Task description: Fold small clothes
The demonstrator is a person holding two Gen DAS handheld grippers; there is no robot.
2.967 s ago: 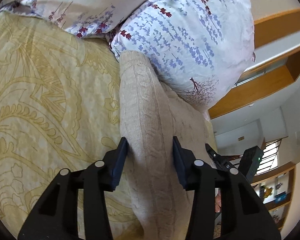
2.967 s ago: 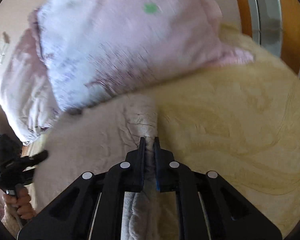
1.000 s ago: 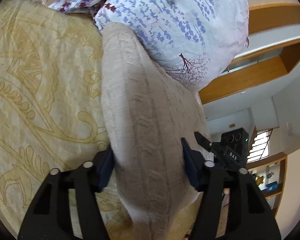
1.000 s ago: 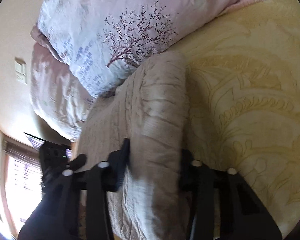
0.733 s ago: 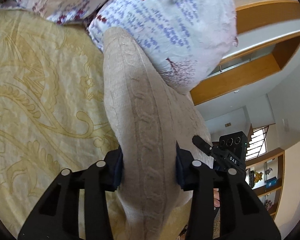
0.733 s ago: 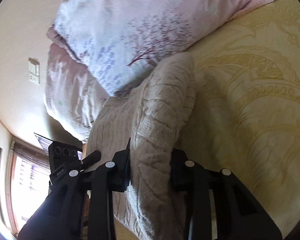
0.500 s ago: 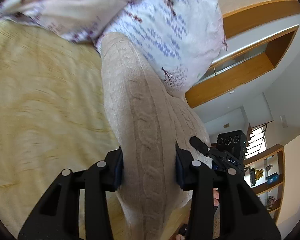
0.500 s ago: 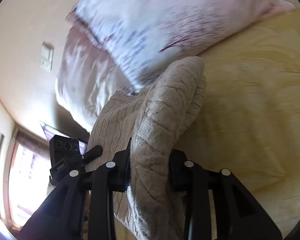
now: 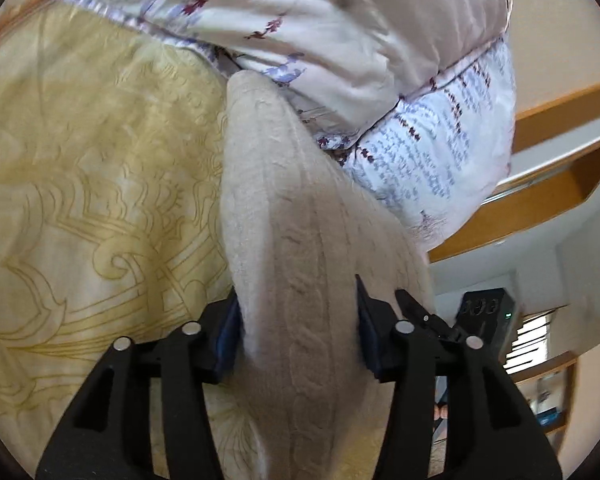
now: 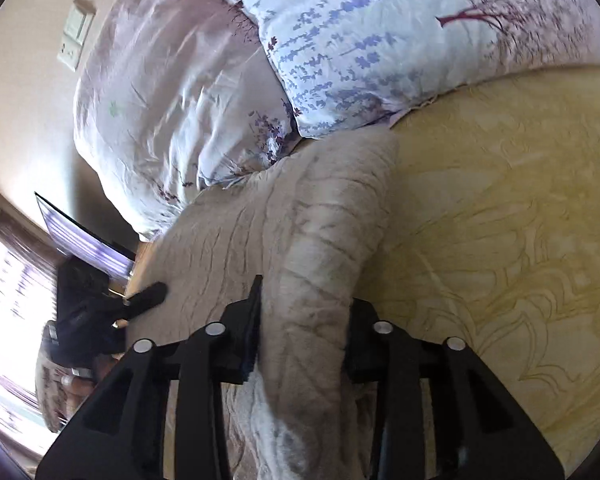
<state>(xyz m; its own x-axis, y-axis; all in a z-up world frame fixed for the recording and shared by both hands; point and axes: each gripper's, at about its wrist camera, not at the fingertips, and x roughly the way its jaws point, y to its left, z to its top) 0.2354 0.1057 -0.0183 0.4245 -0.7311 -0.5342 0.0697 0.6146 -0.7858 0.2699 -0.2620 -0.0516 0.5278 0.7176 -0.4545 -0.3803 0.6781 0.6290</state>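
**Sweater edge carried mid-fold**

Both tools grip a bunched fold of the beige cable-knit sweater (image 9: 296, 264), which lies on the yellow bedspread (image 9: 92, 184) with pillows (image 10: 380, 40) at 12 o'clock. The left hand-held gripper (image 9: 296, 332) and right hand-held gripper (image 10: 300, 332) each stand partly open, clamped on thick knit. Next, I judge: lay the fold flat, then release.

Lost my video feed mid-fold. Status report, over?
Left gripper and right gripper each shut on the beige knit sweater. Its far end lies against the floral pillows, on the yellow bedspread.
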